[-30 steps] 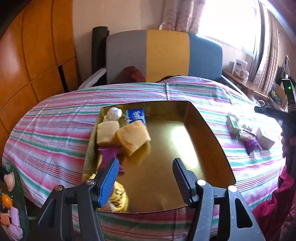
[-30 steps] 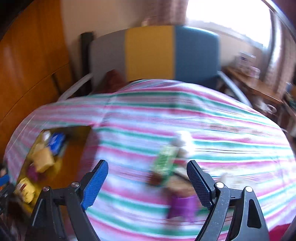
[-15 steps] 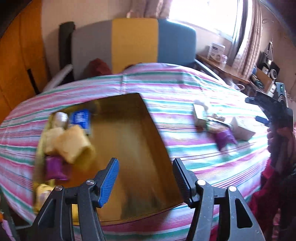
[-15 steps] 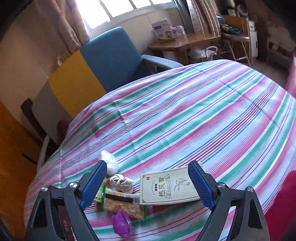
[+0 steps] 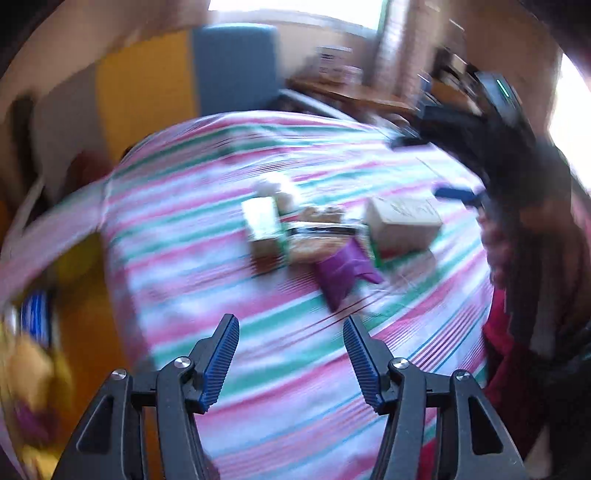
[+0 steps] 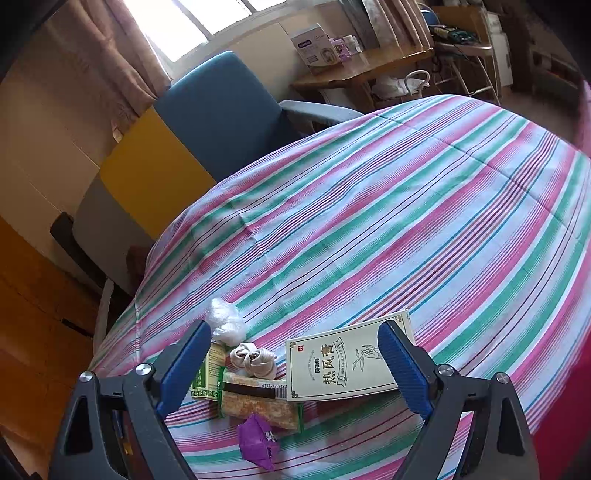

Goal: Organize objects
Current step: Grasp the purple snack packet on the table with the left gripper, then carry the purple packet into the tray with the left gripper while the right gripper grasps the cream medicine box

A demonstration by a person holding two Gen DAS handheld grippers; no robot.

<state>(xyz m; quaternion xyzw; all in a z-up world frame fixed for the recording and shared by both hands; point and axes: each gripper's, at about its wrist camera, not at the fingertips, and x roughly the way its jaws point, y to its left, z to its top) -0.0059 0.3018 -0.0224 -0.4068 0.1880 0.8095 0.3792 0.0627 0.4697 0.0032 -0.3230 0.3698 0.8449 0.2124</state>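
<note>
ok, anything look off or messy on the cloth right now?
Nothing is spilled or visibly damaged. The loose items sit in an untidy cluster: the cream box lies askew, with its corner over the snack packet, the purple wrapper is crumpled at the near edge, and the white plastic wad is behind. Both claws are open and empty.

Tablecloth (image 6: 406,206) pink-green-white striped; packet (image 6: 256,445) purple (box (image 6: 343,363) cream).

Striped cloth (image 6: 406,206) covers worktop. Blue, yellow, grey chair (image 6: 221,110) at far left edge. Wooden side table (image 6: 354,66) far right, box (image 6: 314,48) on it. Curtain (image 6: 122,55) beside bright window (image 6: 192,26).
</note>
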